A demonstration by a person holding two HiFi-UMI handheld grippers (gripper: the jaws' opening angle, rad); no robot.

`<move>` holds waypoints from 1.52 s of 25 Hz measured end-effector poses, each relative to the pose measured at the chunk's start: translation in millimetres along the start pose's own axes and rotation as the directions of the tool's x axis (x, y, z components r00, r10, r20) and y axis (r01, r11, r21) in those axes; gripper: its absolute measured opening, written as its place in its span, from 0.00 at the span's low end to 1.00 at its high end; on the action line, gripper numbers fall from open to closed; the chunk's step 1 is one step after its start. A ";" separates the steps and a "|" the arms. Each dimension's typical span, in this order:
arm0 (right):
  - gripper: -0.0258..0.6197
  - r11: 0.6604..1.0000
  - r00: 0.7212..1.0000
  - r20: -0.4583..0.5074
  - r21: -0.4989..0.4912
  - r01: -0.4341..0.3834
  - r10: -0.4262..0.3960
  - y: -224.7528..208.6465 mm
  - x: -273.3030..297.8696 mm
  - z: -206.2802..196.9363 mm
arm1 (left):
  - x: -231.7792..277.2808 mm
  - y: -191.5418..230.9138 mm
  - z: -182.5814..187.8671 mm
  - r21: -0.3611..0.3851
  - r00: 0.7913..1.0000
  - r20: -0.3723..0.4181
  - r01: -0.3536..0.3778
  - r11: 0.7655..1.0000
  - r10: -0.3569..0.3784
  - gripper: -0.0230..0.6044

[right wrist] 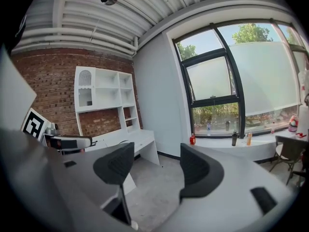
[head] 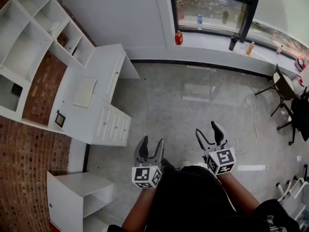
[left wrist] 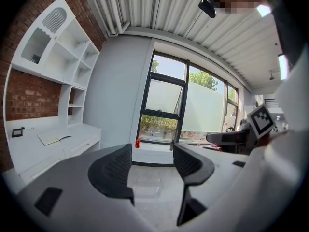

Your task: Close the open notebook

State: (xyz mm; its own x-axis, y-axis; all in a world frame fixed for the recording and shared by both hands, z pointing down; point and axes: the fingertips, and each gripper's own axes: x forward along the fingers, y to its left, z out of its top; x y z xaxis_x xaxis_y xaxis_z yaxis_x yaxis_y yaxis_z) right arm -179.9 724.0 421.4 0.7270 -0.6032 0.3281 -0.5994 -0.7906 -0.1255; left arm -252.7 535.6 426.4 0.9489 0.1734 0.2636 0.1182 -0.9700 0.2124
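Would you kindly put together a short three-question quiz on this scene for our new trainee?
1. True or false: the open cream paper notebook lies on the white desk with drawers.
2. The left gripper and the right gripper hold: A) the notebook; B) nothing, jaws apart; C) a pen.
3. On which side of the head view does the desk stand?
Key: 1 true; 2 B; 3 left.

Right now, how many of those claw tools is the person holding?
2: the left gripper at lower centre, the right gripper beside it, both open and empty. None seems hidden.
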 end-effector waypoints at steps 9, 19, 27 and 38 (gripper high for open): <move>0.47 1.000 0.999 -0.041 0.031 -0.005 0.007 8.7 46.6 -6.3 | 36.1 14.5 6.8 0.003 0.997 -0.026 0.070 0.998 -0.070 0.43; 0.47 1.000 0.995 -0.096 -0.009 0.002 -0.003 3.2 154.1 19.4 | 123.1 85.1 24.7 -0.018 0.992 -0.049 0.116 0.993 -0.117 0.43; 0.47 0.997 0.994 -0.110 -0.079 -0.005 -0.003 15.0 283.4 83.9 | 195.5 179.4 82.4 -0.045 0.996 -0.014 0.091 0.995 -0.092 0.43; 0.46 0.992 0.994 -0.108 -0.119 -0.034 0.021 40.9 415.8 137.8 | 270.6 298.9 119.1 -0.092 0.999 0.013 0.044 0.995 -0.043 0.43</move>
State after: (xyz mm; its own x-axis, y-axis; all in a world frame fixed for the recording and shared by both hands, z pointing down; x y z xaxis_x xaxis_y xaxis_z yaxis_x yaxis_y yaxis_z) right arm 144.1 426.4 423.7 0.6741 -0.6046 0.4244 -0.6592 -0.7516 -0.0237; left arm 74.3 272.2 449.1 0.9467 0.2129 0.2417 0.1326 -0.9415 0.3099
